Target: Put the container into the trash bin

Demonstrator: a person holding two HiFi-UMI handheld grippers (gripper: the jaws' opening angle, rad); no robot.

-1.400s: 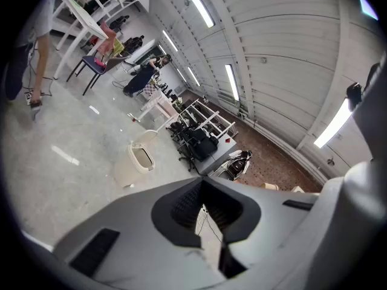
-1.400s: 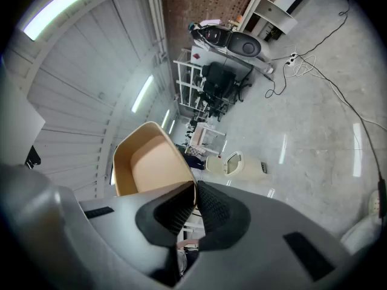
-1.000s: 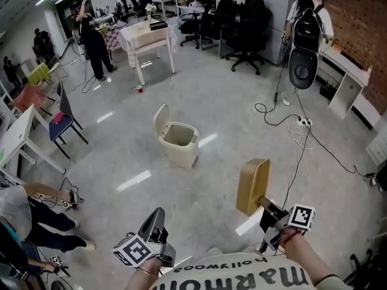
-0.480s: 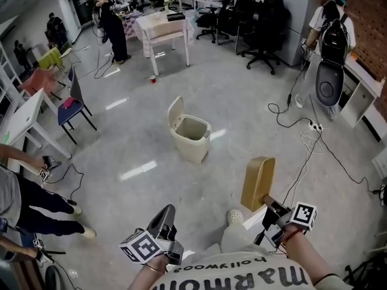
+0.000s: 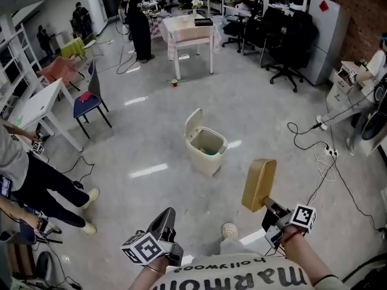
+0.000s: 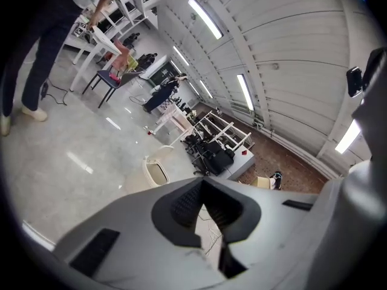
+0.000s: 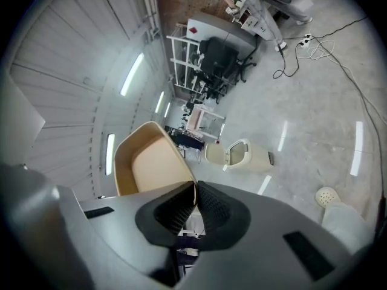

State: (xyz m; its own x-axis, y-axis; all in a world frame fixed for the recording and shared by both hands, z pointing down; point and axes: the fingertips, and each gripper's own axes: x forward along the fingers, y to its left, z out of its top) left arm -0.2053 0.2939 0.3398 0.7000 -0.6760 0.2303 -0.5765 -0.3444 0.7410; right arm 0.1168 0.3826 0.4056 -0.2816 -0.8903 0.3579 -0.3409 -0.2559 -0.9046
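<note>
Right tool [image 5: 266, 203] is pinching the lower edge of the tan container [image 5: 259, 183] and holding it upright in the air above the floor. The view has swung over the last second. The trash bin [image 5: 204, 157], lid flipped open, has slid from left of centre to about 11 o'clock of the container, but it's well apart from it. I read that as the approach lining up: the carry is on and the drop isn't due yet. The right gripper view agrees, with the bin's open mouth ahead of the jaws. Left tool [image 5: 166, 215] hangs low at 7 o'clock, jaws pressed together on nothing.
</note>
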